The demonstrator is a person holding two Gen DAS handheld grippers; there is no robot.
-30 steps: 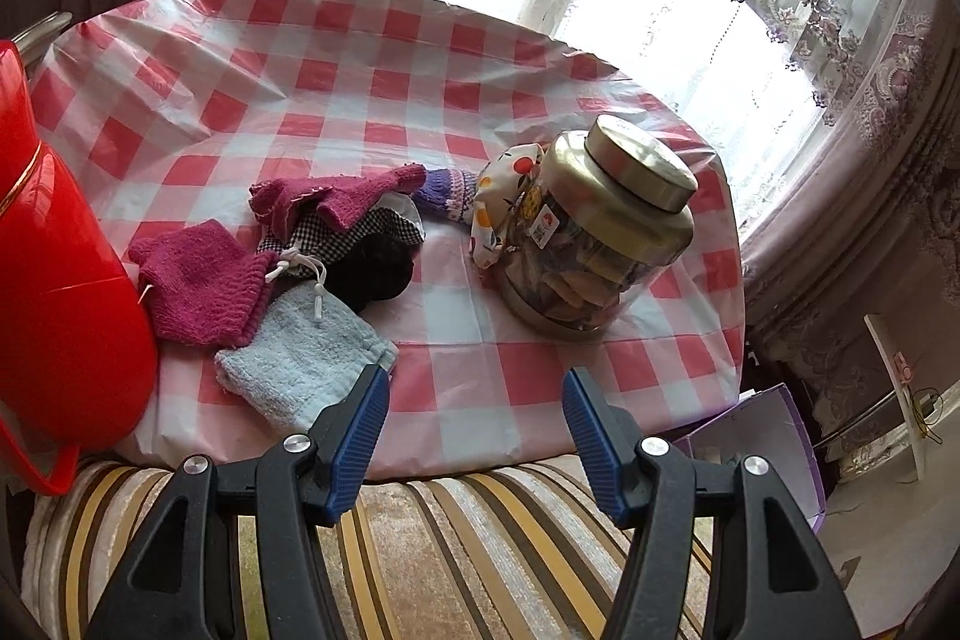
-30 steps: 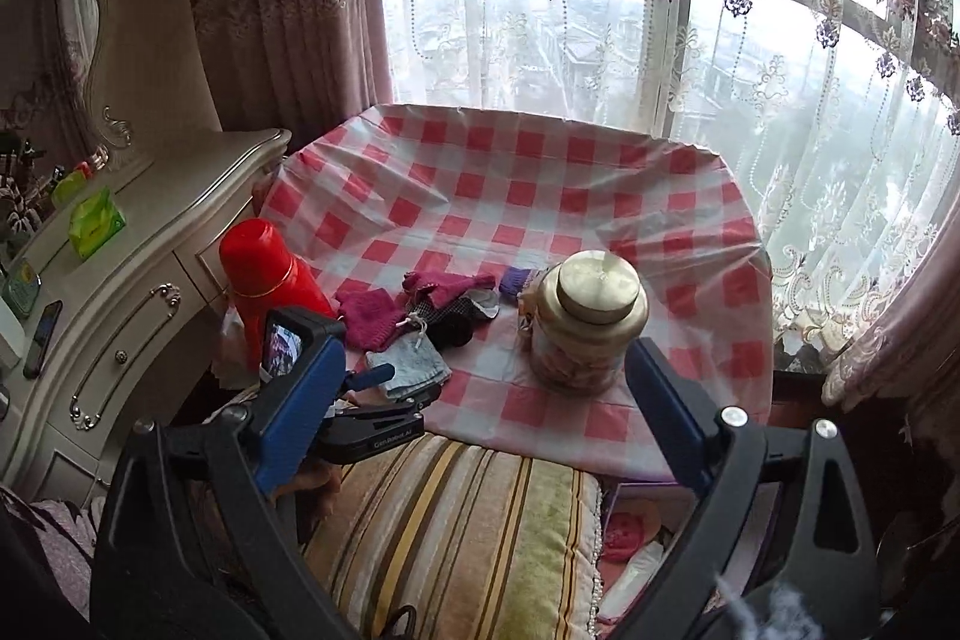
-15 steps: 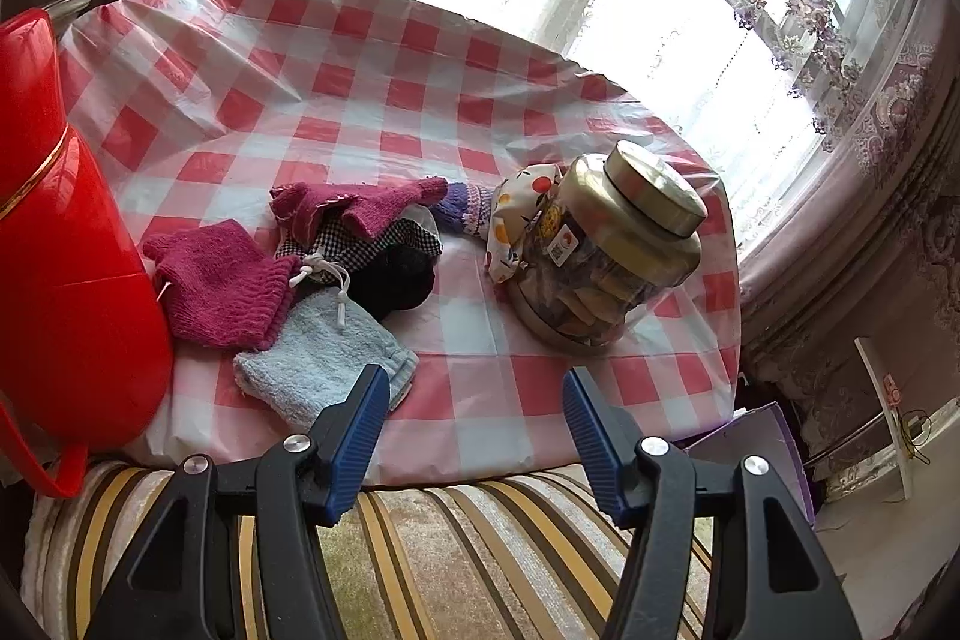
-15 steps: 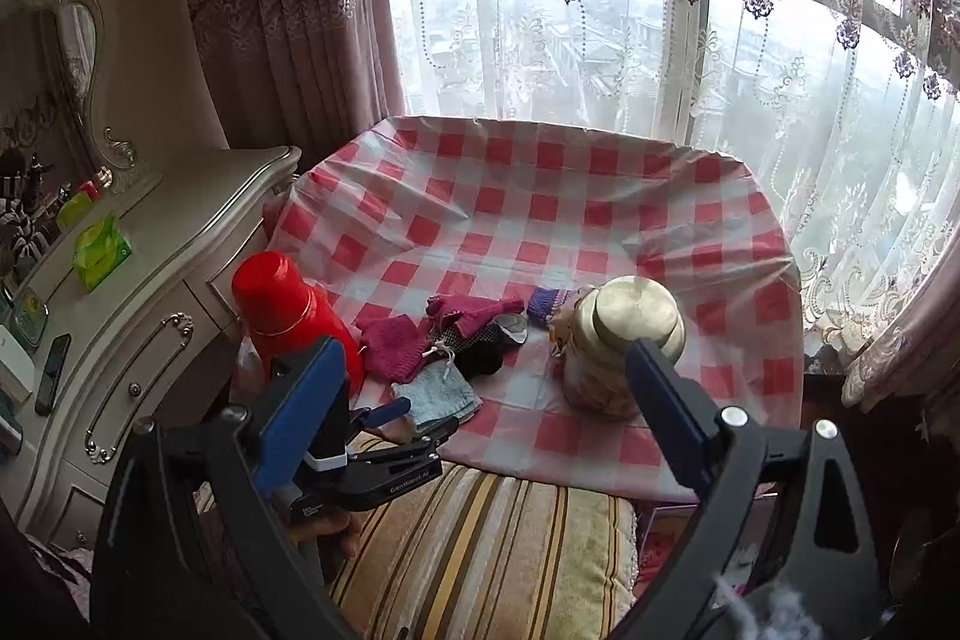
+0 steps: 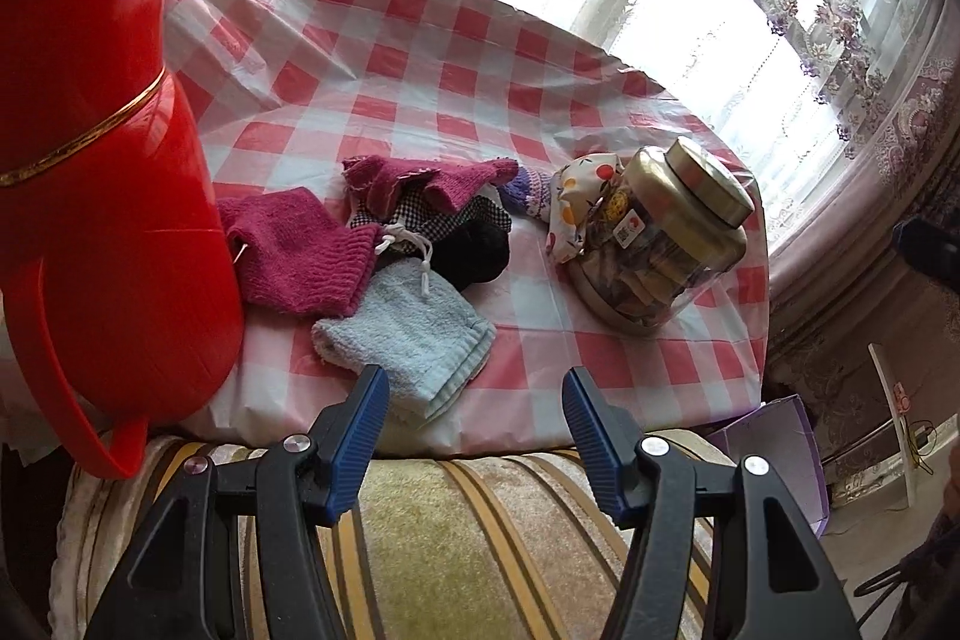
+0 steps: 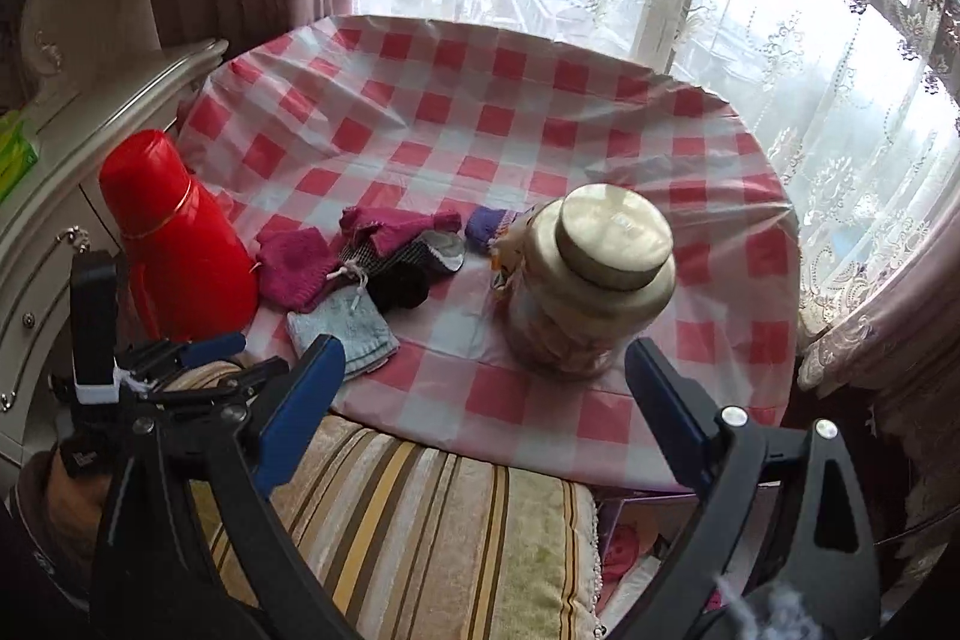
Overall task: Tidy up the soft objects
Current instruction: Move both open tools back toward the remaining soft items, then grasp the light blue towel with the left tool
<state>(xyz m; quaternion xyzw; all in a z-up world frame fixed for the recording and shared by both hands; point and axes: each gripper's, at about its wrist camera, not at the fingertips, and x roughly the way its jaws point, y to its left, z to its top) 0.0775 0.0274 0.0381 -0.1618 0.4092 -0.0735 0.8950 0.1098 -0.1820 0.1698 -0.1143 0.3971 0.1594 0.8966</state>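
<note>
The red flask (image 5: pixel 102 196), left of the left gripper's fingers (image 5: pixel 360 436), is cut off by the left wrist picture's edge. Beyond those fingers, a checked pouch (image 5: pixel 480 214) and a black sock (image 5: pixel 474 250) lie largely buried under magenta knits (image 5: pixel 300 250). A patterned cloth (image 5: pixel 576 202) is partly hidden behind the jar (image 6: pixel 591 280), whose contents are too indistinct to name. The right gripper's left finger (image 6: pixel 300 400) covers a corner of the pale blue cloth (image 6: pixel 348 328).
</note>
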